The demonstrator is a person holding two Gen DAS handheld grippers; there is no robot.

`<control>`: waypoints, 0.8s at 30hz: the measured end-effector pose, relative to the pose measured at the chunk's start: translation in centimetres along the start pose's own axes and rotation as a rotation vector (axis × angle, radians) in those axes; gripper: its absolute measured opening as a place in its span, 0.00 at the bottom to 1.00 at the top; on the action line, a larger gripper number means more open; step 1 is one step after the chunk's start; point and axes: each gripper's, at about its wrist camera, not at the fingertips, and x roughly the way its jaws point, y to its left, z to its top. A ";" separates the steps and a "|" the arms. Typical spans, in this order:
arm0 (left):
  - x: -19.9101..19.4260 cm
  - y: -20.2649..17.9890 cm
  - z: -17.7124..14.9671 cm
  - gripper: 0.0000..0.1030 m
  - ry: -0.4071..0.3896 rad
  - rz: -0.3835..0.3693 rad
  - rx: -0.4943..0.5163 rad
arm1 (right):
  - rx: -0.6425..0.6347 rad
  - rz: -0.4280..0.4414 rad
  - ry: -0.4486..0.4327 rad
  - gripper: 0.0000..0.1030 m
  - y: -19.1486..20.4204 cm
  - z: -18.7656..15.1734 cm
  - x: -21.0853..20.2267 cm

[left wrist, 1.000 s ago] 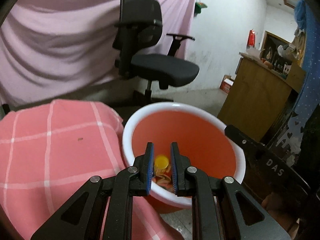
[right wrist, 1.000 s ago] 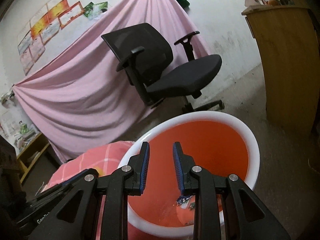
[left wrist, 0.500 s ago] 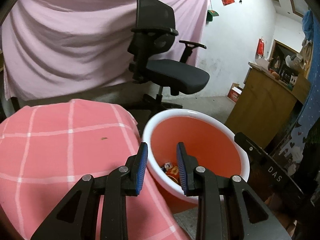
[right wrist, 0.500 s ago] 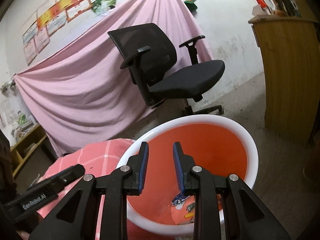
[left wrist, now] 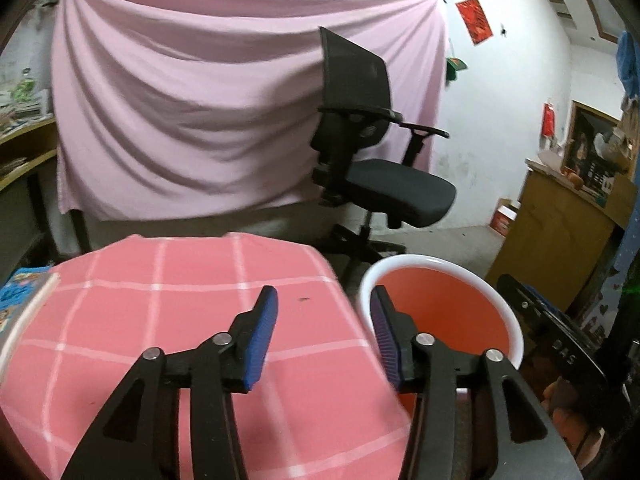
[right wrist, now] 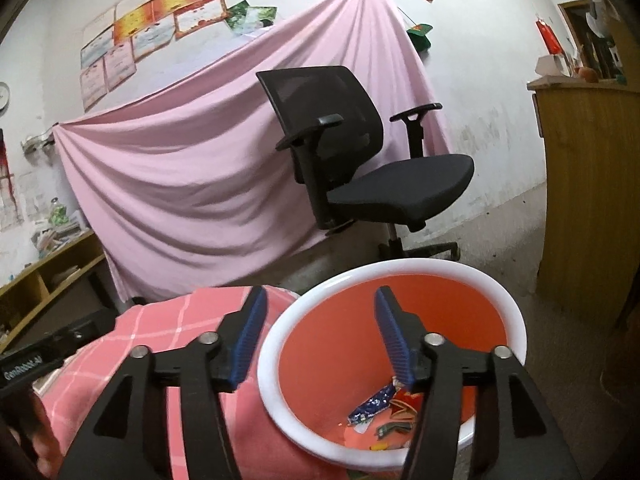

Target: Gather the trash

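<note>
Left wrist view: the left gripper [left wrist: 324, 320] hangs over the right edge of the pink checked tablecloth [left wrist: 160, 320], its jaws released and just now spreading, with nothing between the blue pads [left wrist: 262, 332]. A second ago those pads stood close together over the red bucket [left wrist: 452, 304] with a yellow-capped bit of trash beneath them; now the bucket sits off to the right and the cloth fills the lower left. I judge that piece dropped, and this hand headed back toward the table for more. No trash shows on the cloth here beyond a tiny dark speck [left wrist: 304, 300]; at the far left edge lies something blue and printed [left wrist: 16, 292], too cut off to name.

Right wrist view: the right gripper [right wrist: 318, 324] straddles the bucket's white rim [right wrist: 400, 270], jaws likewise released and freshly widened, holding nothing. They were nearly together in the earlier frames. The collected trash, crumpled wrappers [right wrist: 380, 404], lies at the bucket's bottom, below and just left of the right pad. Behind stand the black office chair [right wrist: 360, 152] and the pink drape [right wrist: 180, 180].
</note>
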 end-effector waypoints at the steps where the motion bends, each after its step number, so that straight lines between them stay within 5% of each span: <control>1: -0.6 0.5 -0.2 0.49 -0.010 0.016 -0.007 | -0.003 0.004 -0.010 0.81 0.2 -0.1 -0.1; 8: -3.0 3.1 -1.6 0.61 -0.040 0.077 -0.018 | -0.029 0.032 -0.072 0.95 2.0 -0.8 -1.0; 12: -5.2 4.6 -2.4 0.86 -0.098 0.098 -0.047 | -0.023 0.065 -0.120 1.00 2.9 -1.1 -2.1; 24: -11.2 7.0 -5.4 0.95 -0.213 0.141 -0.107 | -0.083 0.138 -0.202 1.00 6.2 -2.8 -7.4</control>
